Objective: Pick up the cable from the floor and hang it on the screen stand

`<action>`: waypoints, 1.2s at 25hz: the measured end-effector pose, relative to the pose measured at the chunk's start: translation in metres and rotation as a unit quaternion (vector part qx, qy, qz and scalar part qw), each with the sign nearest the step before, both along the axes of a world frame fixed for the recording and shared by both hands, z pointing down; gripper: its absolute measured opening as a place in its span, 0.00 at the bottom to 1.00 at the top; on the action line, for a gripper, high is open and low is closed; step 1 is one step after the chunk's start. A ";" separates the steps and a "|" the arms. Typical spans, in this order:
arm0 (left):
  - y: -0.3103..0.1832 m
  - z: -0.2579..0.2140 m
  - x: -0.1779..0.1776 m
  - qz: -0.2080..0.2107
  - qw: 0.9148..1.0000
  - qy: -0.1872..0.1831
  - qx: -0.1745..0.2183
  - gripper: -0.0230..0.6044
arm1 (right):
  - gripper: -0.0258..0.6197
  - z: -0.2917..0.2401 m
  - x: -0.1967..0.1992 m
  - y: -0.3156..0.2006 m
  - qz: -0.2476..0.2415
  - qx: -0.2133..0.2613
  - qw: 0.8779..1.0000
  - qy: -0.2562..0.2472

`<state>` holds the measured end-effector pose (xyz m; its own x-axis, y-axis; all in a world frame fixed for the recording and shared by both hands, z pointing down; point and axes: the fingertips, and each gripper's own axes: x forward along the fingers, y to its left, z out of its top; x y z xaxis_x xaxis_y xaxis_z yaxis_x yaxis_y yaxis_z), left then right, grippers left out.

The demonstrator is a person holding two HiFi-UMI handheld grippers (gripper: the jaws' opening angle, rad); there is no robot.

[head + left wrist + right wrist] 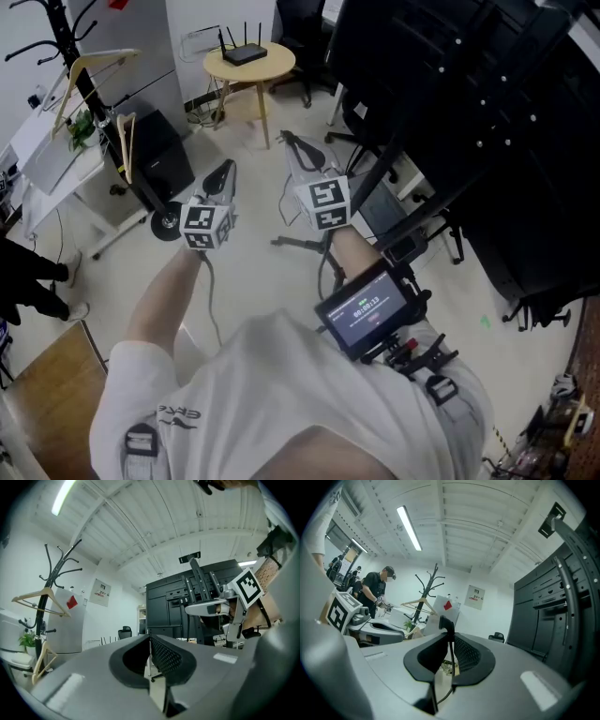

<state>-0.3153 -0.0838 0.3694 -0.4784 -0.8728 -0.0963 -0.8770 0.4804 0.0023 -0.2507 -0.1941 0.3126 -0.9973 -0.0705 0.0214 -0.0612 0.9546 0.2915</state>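
- Standing at the far left is a black coat rack [61, 28]. Below it a green plant [81, 128] sits on a white desk [56, 169]; what the plant grows in cannot be made out.
- At the left edge, the legs of a person in dark clothes [33, 281] show beside that desk.
- The left gripper [226, 172] is held in front of the wearer, well clear of the floor. Its pads are pressed together, and the left gripper view shows nothing between them.
- Beyond the two grippers stands a small round table [272, 67]. A black router [245, 54] with upright antennas sits on top of it.
- The right gripper [300, 155] is just beside the left one, at about the same height.
- Its pads pinch the black cable [444, 623]. The plug end pokes up just above the pads, and the thin cord runs down between them and out below.
- From the head view, the cord hangs down from this gripper toward the wearer's body. The clamped end is off the floor, but whether the far end is too cannot be told.
- A small monitor [366, 309] with a lit display is mounted at the wearer's chest, below the right gripper.
- The large black screen stand [441, 112] fills the right side, near the right gripper but apart from it. The cable is not yet hung on it.
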 end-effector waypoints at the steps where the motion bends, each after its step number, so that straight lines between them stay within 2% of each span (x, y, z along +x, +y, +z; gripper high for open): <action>1: 0.000 -0.002 0.001 0.002 1.000 -0.002 0.000 0.04 | 0.13 -0.004 0.001 0.001 0.001 0.002 1.000 -0.002; 11: -0.013 -0.018 0.015 0.028 0.999 -0.014 0.009 0.04 | 0.13 -0.040 0.010 0.000 0.016 0.019 0.999 -0.021; 17: -0.030 -0.017 0.029 0.064 0.998 -0.010 0.012 0.04 | 0.13 -0.067 0.031 -0.009 0.045 0.024 0.998 -0.041; 24: -0.070 -0.005 0.058 0.127 0.992 -0.010 0.000 0.04 | 0.13 -0.088 0.066 -0.049 0.102 0.010 0.993 -0.060; 30: -0.124 0.011 0.078 0.161 0.987 -0.013 -0.015 0.04 | 0.13 -0.107 0.085 -0.098 0.121 0.000 0.989 -0.081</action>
<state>-0.2374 -0.2074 0.3805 -0.1739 -0.9818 -0.0767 -0.9837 0.1768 -0.0329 -0.1660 -0.2918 0.2055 -0.9414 -0.3080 -0.1373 -0.3342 0.9062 0.2589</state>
